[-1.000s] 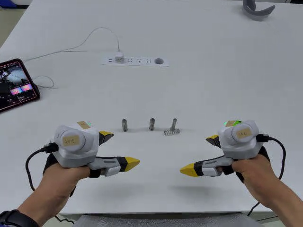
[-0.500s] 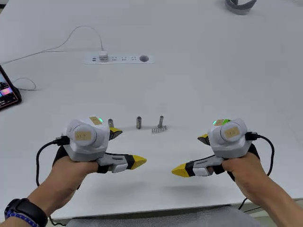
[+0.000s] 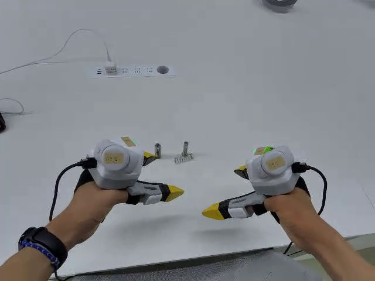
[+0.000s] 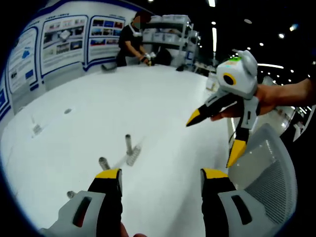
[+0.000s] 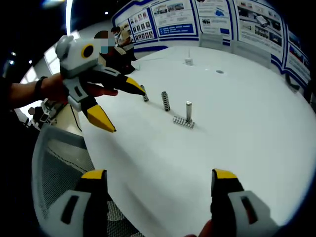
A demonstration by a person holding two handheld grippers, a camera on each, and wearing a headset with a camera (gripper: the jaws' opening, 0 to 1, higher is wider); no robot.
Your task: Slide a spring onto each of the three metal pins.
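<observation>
Right gripper view tells it best: the loose spring (image 5: 183,121) lies on its side on the desk (image 5: 237,123), touching or just beside the foot of the bare pin (image 5: 188,109), which stands upright at one end of the row. Next along, the middle pin (image 5: 165,100) already wears its coil. The far pin (image 5: 144,94) looks coiled too, though it sits right against a yellow jaw tip and is too small to swear by. So by my read that's two done and one to go. Your left gripper (image 3: 163,174) hangs close by the far end of the row, jaws apart and carrying nothing. Your right gripper (image 3: 224,192) is held back on the other side, well short of the pins, jaws spread wide and empty as well. Here's where it can slip away from you. That spring is tiny and round, so a pinch across the coils could squirt it out of the jaws and send it rolling over the smooth desk. It also lies so close to the bare pin that a wide approach may clip the pin and tip it. Watch the left jaw tip too, because a careless swing there could knock the far pin. Come in along the spring and keep it slow.
</observation>
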